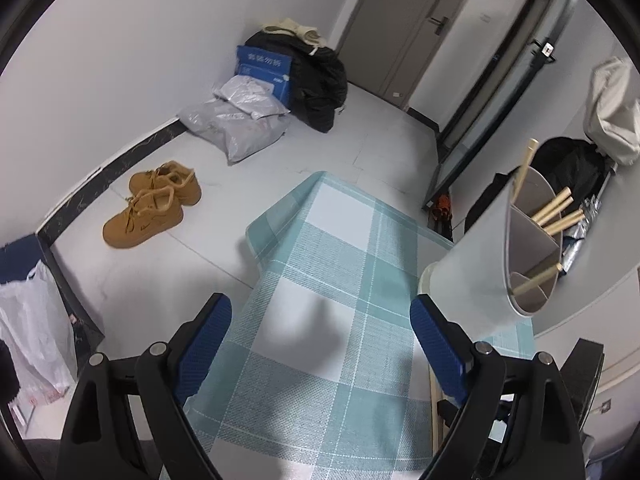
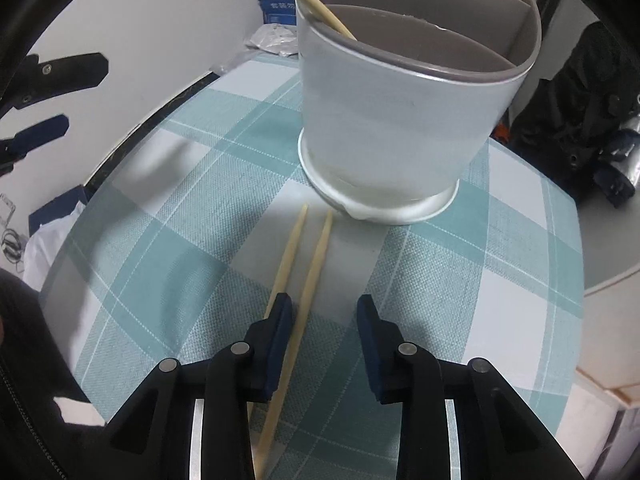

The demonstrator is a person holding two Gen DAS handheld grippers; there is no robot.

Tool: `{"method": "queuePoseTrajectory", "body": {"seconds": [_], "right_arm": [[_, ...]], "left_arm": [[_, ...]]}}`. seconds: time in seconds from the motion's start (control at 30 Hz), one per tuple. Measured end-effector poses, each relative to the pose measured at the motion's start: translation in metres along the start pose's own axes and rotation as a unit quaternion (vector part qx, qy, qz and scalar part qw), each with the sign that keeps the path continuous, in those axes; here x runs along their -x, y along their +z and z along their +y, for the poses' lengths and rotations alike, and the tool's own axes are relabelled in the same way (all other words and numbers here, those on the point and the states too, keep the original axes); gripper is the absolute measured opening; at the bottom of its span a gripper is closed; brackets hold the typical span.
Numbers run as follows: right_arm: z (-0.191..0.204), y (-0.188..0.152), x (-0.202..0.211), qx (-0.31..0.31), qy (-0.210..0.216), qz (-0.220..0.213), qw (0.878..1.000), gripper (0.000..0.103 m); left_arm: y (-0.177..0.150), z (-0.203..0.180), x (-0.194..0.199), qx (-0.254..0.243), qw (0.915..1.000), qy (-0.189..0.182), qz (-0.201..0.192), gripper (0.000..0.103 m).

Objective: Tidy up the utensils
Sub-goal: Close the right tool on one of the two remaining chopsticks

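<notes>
Holder blocks ahead (chopsticks perhaps underfoot).

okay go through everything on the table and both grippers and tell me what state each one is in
Left gripper: open, empty, above the cloth.
Right gripper: open, straddling one chopstick.
Utensil holder: upright, chopsticks in its compartments.
Two chopsticks: flat on the cloth, side by side.
Checked tablecloth: spread flat.

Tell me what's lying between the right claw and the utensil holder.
In the right wrist view, two chopsticks lie on the checked tablecloth, running from the open right claw toward the holder.
</notes>
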State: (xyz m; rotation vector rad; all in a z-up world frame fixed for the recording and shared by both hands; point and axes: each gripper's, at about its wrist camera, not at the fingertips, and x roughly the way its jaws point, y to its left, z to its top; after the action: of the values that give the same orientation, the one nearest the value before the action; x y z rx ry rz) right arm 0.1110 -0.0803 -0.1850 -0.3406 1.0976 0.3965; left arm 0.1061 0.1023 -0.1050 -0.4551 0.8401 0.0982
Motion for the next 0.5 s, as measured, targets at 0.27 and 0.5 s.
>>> {"method": "queuePoseTrajectory", "body": {"seconds": [0.27,0.5], "right_arm": [[0.013,-0.004,0.003,0.033,0.026,0.006,0.999,0.005],[-0.004,-0.025,0.017,0.044,0.036,0.035,0.998,0.005]], "left_arm": [[-0.003,-0.002,-0.007,0.002,0.9995,-0.016,0.028,0.088],[-0.003,0.002,-0.004,0.016,0.9988,-0.03,0.034,0.088]]}}
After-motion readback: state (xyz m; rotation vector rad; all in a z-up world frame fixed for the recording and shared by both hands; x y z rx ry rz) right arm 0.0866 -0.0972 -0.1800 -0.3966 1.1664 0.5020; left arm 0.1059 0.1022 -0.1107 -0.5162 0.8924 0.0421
